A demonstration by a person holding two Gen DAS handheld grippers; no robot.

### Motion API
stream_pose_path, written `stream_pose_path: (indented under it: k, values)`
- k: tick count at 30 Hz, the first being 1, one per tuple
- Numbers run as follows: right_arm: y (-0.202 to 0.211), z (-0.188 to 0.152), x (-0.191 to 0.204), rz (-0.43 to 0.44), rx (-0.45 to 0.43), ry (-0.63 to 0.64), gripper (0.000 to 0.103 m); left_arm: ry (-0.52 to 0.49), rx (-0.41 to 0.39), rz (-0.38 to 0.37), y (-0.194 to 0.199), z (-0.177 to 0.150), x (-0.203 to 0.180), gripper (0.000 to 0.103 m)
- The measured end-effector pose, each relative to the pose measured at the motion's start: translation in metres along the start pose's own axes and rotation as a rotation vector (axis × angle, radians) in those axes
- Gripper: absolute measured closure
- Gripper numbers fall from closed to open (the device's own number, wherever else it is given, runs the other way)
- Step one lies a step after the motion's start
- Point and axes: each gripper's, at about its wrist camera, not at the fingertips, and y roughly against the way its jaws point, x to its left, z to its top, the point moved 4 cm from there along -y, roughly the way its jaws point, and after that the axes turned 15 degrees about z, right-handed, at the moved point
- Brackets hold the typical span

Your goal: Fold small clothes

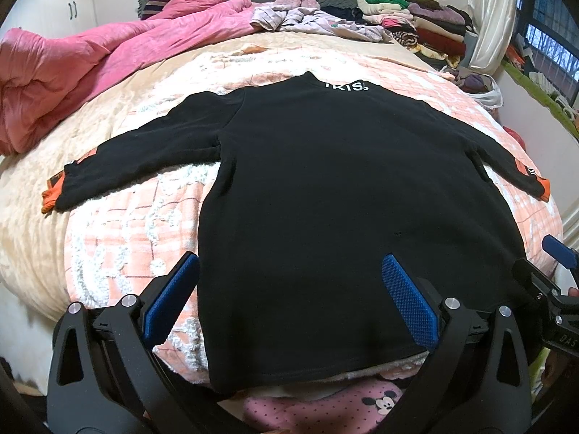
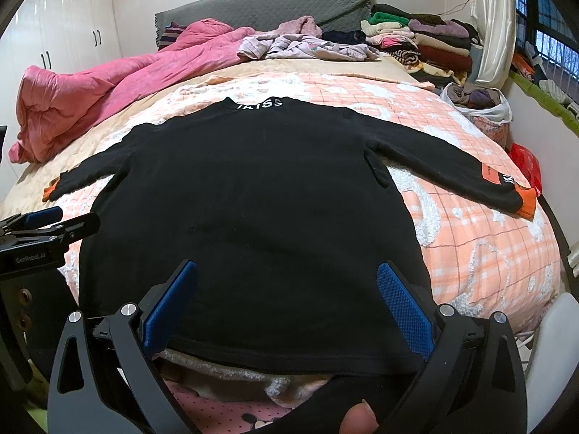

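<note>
A small black long-sleeved top with white collar lettering and orange cuffs lies flat on the bed, sleeves spread, hem toward me. It also shows in the right wrist view. My left gripper is open and empty, hovering over the hem's left part. My right gripper is open and empty over the hem's right part. The left sleeve cuff lies at far left, the right cuff at far right. The right gripper's tip shows at the left view's right edge.
The top lies on an orange and white checked blanket. A pink quilt is bunched at the back left. Loose clothes and a folded stack sit by the grey headboard. A bag of clothes is at right.
</note>
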Motion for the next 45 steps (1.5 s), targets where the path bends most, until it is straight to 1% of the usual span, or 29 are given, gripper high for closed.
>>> stream_pose_path:
  k: [13,27,35,45]
  values:
    - [-0.002,0.002,0.0,0.001,-0.007,-0.008,0.004,-0.006,-0.006,0.004,0.0,0.002,0.0,0.008]
    - [-0.009,0.009,-0.006,-0.002,-0.01,-0.027,0.004,-0.008,0.014,0.0,-0.01,0.007,-0.005,0.008]
    - [-0.017,0.02,-0.015,-0.01,-0.015,-0.042,0.004,-0.006,0.03,0.007,-0.024,0.019,-0.009,0.008]
    - [-0.026,0.054,-0.04,-0.041,-0.055,-0.08,0.004,-0.021,0.031,0.007,-0.044,0.049,-0.024,0.008]
